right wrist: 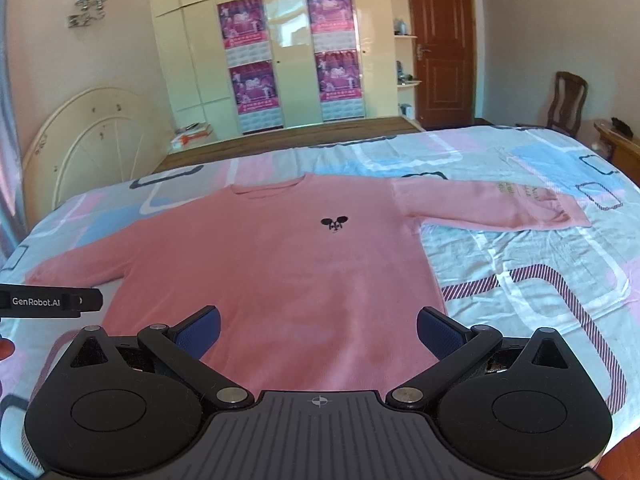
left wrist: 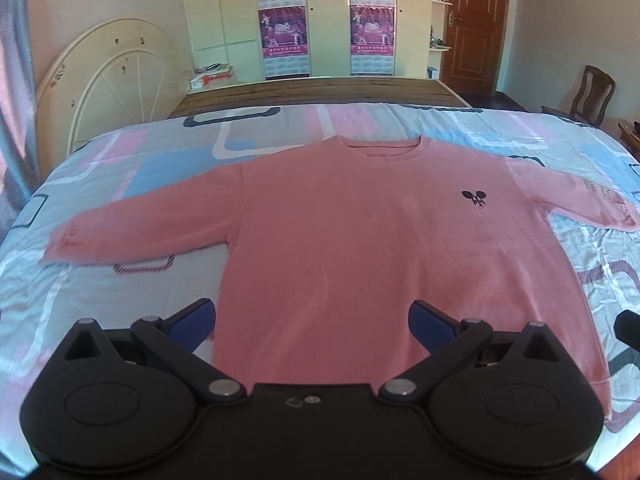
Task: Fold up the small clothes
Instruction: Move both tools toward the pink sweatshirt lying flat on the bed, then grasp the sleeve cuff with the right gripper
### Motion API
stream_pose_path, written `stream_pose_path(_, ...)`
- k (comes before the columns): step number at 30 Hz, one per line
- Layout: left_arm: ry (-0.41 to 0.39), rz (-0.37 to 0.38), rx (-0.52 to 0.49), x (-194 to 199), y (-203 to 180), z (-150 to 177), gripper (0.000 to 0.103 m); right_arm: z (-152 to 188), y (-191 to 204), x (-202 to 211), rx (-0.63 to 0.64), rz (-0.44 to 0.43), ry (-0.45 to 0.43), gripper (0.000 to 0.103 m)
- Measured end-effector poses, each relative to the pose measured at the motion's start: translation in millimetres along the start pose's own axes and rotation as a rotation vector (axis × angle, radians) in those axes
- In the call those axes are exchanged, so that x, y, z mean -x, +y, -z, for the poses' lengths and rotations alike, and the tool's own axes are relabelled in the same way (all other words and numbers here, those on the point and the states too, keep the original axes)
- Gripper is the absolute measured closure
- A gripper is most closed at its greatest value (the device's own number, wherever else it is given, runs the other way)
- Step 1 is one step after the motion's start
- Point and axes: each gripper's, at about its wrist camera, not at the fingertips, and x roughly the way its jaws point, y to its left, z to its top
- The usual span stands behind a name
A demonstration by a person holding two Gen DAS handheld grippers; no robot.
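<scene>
Hovering low over the near hem of the pink sweater (left wrist: 360, 248), the left hand-held gripper (left wrist: 312, 326) points straight along the garment toward its collar, its blue-padded fingers (left wrist: 194, 322) spread wide with nothing between them. The right hand-held gripper (right wrist: 318, 330) sits in a matching pose just beside it, level and aimed forward over the lower right part of the sweater, its blue fingers (right wrist: 438, 334) likewise set wide apart and gripping nothing; whether either one touches the fabric cannot be told. A black bar lettered "GenRobot.AI" (right wrist: 48, 301) juts in at the left edge of the right wrist view, and a dark piece (left wrist: 628, 326) shows at the right edge of the left wrist view. The sweater lies flat and face up on the bed (left wrist: 132, 280), unfolded, both sleeves stretched out sideways, a small dark mouse-head emblem (right wrist: 334, 224) on the chest. The right-hand sleeve (right wrist: 492, 204) carries pale lettering too blurred to read, and in the left wrist view its cuff is cut off by the frame. The bedsheet has a pattern of pink, blue and grey rounded rectangles. Beyond the bed stand a cream wardrobe (right wrist: 292, 52) with purple posters (right wrist: 244, 24), a brown door (right wrist: 440, 44), a wooden chair (right wrist: 568, 100) and a cream headboard (left wrist: 112, 80) leaning on the wall. The sweater's near hem is hidden behind the gripper bodies.
</scene>
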Motion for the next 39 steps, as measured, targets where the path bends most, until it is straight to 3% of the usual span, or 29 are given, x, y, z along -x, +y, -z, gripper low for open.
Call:
stream_pose_path(15,0.003,0.026,-0.075,-60.6,12.1,-50.1,0.001,-29.5,-3.1,-54.5,-0.078,0.106,0.021,0.000)
stream_pose_path(22,0.016,-0.001,-0.055,-86.0,-16.8,-64.3,0.001,-37.9,-54.3,-81.3,-0.106,0.115,0.027,0.000)
stream_pose_path(26,0.015,-0.036,-0.054,-99.5,-46.0,-73.6,0.001,-54.5,-93.3,-101.3,-0.091,0.109,0.028,0.001)
stream_pose_path(31,0.038,-0.027,-0.037,-124.0,-85.0,-80.5,0.001,-71.9,-144.7,-125.1,-0.094,0.127,0.034,0.001)
stream_pose_path(33,0.056,-0.010,-0.031,-135.6,-99.9,-81.9,0.001,-76.4,-166.9,-133.2,-0.104,0.139,0.032,0.008)
stream_pose_path(34,0.066,0.000,-0.031,-140.6,-105.7,-81.9,0.001,-78.6,-180.1,-137.3,-0.121,0.142,0.033,0.020)
stream_pose_path(35,0.077,0.008,-0.030,-146.8,-112.5,-82.2,0.001,-80.8,-191.6,-140.4,-0.142,0.145,0.040,0.026)
stream_pose_path(39,0.097,0.021,-0.022,-163.9,-131.4,-82.7,0.001,-87.0,-237.8,-151.5,-0.202,0.186,0.039,0.030)
